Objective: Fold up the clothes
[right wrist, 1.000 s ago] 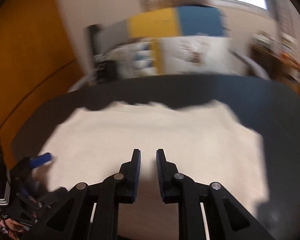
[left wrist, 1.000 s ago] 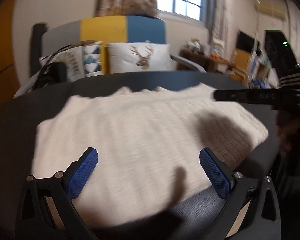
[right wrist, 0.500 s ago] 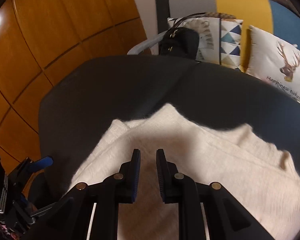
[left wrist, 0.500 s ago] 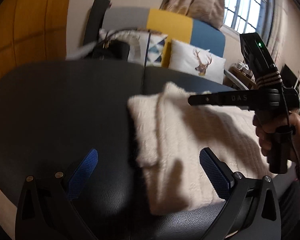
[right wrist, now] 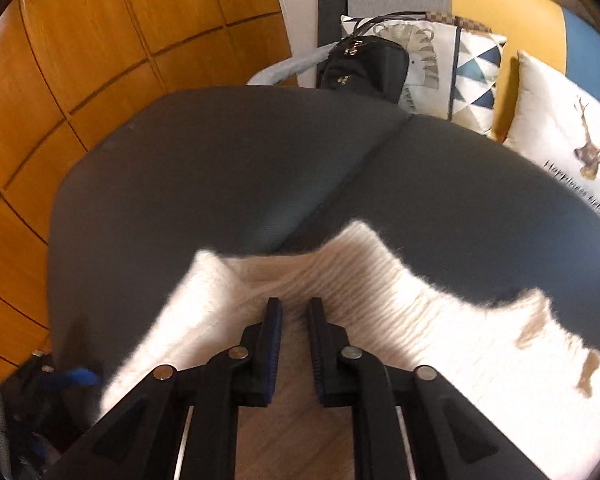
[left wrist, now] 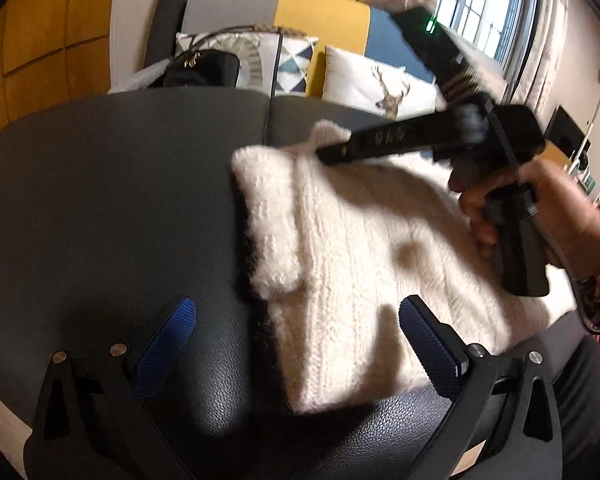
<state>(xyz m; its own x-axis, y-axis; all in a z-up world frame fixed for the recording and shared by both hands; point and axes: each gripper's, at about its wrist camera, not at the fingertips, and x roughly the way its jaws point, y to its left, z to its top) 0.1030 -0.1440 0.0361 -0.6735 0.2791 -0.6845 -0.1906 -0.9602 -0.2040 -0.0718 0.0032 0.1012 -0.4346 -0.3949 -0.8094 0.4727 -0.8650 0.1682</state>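
A cream knit sweater (left wrist: 360, 260) (right wrist: 440, 340) lies folded on a dark leather-like surface (left wrist: 120, 200) (right wrist: 220, 180). My left gripper (left wrist: 298, 304) hovers open over the sweater's near left edge, one blue pad over the bare surface and the other over the knit. A hand (left wrist: 560, 208) holds my right gripper (left wrist: 320, 156) (right wrist: 294, 308), whose tips dig into the knit at the sweater's far left edge. Its jaws are closing, nearly together, with a pinch of knit between the tips.
Behind the surface stands a sofa with a black bag (left wrist: 204, 68) (right wrist: 364, 66), a triangle-patterned cushion (right wrist: 476, 76) and a deer cushion (left wrist: 380, 84) (right wrist: 572, 140). Wooden wall panels (right wrist: 100, 40) rise on the left. A window (left wrist: 488, 4) is at the far right.
Both grippers swung left, to the sweater's left edge. The right gripper came down onto the far left corner and its jaws narrowed slightly. The left gripper stayed open.
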